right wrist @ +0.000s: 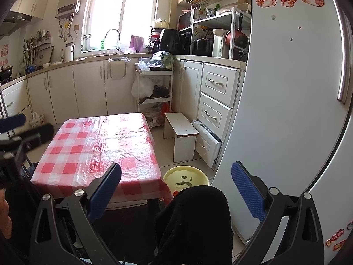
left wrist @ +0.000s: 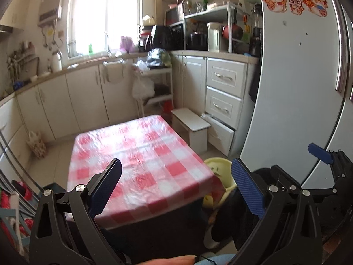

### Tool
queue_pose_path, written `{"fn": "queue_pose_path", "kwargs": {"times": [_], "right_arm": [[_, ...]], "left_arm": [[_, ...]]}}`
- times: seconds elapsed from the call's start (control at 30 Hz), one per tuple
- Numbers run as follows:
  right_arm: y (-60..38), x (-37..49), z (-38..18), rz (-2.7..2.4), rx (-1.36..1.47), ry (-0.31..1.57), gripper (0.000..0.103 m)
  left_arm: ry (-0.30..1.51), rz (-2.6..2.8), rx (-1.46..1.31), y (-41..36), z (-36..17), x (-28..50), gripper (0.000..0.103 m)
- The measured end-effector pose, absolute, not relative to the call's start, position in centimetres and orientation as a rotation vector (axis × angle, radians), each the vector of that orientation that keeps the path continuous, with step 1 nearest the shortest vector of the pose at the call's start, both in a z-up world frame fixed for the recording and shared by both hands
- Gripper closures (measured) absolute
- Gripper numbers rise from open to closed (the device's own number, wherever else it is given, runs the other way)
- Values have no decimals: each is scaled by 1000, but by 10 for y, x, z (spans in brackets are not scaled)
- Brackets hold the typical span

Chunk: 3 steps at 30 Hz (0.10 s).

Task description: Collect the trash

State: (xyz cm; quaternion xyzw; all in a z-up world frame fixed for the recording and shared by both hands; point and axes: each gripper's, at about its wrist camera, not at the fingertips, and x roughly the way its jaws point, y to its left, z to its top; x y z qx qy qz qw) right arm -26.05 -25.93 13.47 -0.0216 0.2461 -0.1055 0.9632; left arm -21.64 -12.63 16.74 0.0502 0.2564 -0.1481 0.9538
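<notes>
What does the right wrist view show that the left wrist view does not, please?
Only the right wrist view shows the curved metal tap under the window, the moustache print inside the yellow plastic bin, and the left tool, seen from the side.

Only the left wrist view shows the right tool, partly visible beside the white fridge.

Both show the red-and-white checked table cover, with no trash visible on it, the small white stool, and each view's own tool open.

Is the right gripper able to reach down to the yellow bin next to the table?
Probably not straight away. The right gripper is open, but the person's dark-clad knee sits between it and the yellow bin, covering the near rim.
</notes>
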Motion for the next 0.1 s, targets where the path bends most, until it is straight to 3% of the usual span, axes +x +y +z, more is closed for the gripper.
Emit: {"fn": "queue_pose_path", "kwargs": {"times": [0.1], "right_arm": [[-260, -261, 136, -217, -44, 493, 7]], "left_arm": [[537, -308, 102, -129, 163, -215, 7]]}}
